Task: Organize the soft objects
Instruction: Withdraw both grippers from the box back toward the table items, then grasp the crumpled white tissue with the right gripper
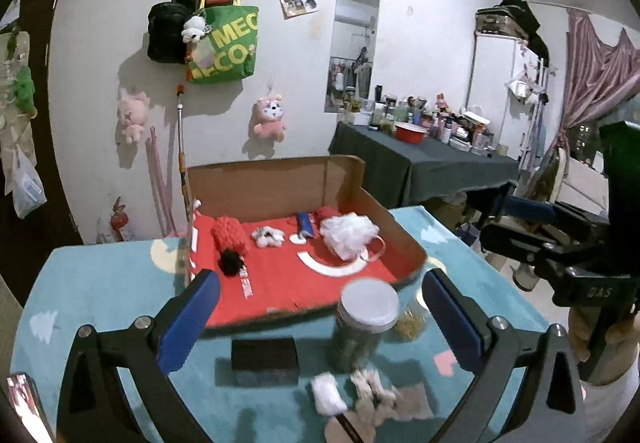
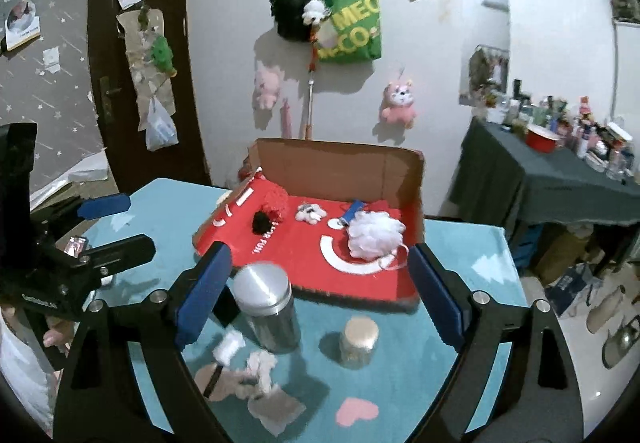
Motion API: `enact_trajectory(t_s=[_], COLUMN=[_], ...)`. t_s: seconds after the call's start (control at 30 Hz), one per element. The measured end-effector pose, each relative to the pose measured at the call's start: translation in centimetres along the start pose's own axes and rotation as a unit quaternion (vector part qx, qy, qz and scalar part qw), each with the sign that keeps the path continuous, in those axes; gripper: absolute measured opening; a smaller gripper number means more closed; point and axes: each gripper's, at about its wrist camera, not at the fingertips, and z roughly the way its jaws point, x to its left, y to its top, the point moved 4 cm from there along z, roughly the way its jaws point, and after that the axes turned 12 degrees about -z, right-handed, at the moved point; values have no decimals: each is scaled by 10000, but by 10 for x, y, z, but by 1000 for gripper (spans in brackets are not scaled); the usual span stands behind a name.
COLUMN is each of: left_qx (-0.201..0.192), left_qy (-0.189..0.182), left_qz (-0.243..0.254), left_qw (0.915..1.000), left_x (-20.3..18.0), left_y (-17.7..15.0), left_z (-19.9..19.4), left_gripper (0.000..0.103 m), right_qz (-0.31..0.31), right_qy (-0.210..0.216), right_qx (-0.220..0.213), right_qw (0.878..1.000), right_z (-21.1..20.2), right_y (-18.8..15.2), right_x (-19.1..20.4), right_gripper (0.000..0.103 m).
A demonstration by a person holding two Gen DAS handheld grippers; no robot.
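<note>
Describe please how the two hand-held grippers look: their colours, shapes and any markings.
Both are alike. The left gripper has two black angular arms with silver round bolts, each ending in a flat blue pad. The right gripper shows the same black frame, bolts and blue pads. From the side, its black body carries small pale lettering, too blurred to read reliably. A white sleeve shows beside it.

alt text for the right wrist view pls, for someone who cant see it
The open right gripper hovers empty over a teal table, facing an open red cardboard box that holds a white mesh pouf and small plush toys. Nearer stand a metal-lidded jar, a small jar and loose pale soft scraps.
</note>
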Motion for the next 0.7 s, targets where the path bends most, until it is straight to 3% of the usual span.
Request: enact_trajectory(t_s=[0.13, 0.23, 0.7], left_qx=[-140, -160, 758], left_qy=[17, 72, 264], left_qz=[-96, -132, -245], left_qw=[9999, 9998, 9965], left_x=[0, 0, 12], left_y=[-28, -50, -144], left_z=[-12, -13, 34], left_gripper=[103, 103, 103], right_qz=[-12, 89, 522], right_qy=[-274, -240, 282], right_qx=[-106, -60, 680], right_qw=[9996, 9997, 9959], right_z=[-14, -14, 33], right_y=[-31, -53, -147], right_x=[10, 14, 31], right_gripper=[90, 90, 90])
